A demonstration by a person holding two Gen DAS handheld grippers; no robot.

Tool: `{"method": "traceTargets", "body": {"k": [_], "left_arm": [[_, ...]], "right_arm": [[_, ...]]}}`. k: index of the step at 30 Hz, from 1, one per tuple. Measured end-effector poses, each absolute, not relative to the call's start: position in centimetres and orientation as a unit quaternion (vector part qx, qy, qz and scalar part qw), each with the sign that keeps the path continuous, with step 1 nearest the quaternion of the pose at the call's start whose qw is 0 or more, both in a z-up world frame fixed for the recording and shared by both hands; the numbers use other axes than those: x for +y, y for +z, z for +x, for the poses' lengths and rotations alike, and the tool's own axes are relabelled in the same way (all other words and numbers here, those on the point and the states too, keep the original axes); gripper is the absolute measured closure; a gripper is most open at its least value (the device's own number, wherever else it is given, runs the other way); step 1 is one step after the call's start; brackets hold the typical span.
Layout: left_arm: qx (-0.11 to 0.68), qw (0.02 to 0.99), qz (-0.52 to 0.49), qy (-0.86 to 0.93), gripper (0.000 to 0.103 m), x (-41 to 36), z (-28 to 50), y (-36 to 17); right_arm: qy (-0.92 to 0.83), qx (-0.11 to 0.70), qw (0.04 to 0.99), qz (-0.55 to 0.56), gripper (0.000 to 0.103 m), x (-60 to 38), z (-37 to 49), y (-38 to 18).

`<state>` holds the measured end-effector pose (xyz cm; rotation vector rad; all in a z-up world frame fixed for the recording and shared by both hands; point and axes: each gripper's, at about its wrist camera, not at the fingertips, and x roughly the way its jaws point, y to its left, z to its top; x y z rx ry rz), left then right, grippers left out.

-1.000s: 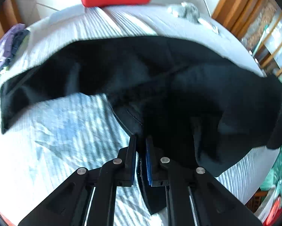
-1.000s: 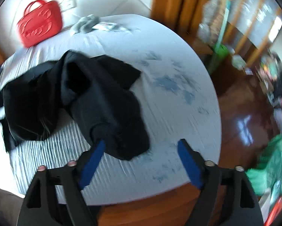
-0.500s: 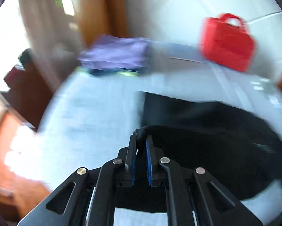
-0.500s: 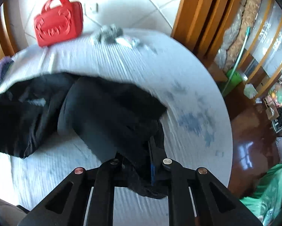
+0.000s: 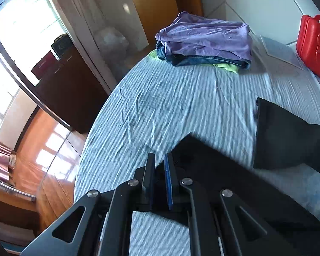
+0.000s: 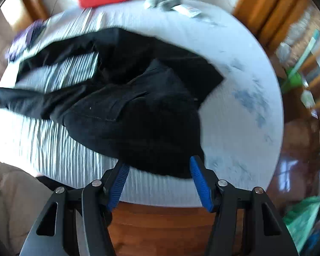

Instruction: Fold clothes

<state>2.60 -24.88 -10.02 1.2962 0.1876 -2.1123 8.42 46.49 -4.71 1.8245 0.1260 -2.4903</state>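
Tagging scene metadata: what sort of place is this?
Likely a room in a home: a round table under a striped cloth, a stack of folded clothes, wood floor and tiled wall.

Left claw [image 5: 160,168] at lower centre of the frame, pads nearly together, clamped on an edge of the black garment [image 5: 224,170]. The garment runs from the claw toward the right edge, lying on the striped pale-blue tabletop [image 5: 170,98]. A second black panel lies at right. Stack of folded clothes [image 5: 204,40], purple on top, denim and green beneath, at upper centre. Red bag [image 5: 313,47] at upper right edge.
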Motion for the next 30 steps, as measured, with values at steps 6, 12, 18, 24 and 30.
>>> {"method": "traceTargets", "body": {"k": [6,12,18,24,30], "left_arm": [[0.086,0.265,0.494,-0.824,0.095,-24.5,2.9,-8.5],[0.091,0.195,0.497,-0.841,0.089,-21.0,4.5,-8.9],[0.075,0.163,0.511,-0.841,0.072,-18.7,5.9,-11.9],[0.049,0.112,0.53,-0.839,0.071,-16.7,7.5,-14.0],[0.08,0.135,0.529,-0.834,0.071,-18.7,7.2,-15.3]], "right_arm": [[-0.819,-0.005,-0.036,0.573,0.037,49.3,10.3,-5.3],[-0.8,-0.03,-0.035,0.598,0.037,50.0,11.2,-8.2],[-0.787,-0.009,-0.009,0.617,0.037,48.4,10.6,-10.0],[-0.77,0.026,0.021,0.638,0.036,45.9,10.4,-11.9],[-0.777,0.04,0.025,0.628,0.035,44.7,9.3,-11.3]]}}
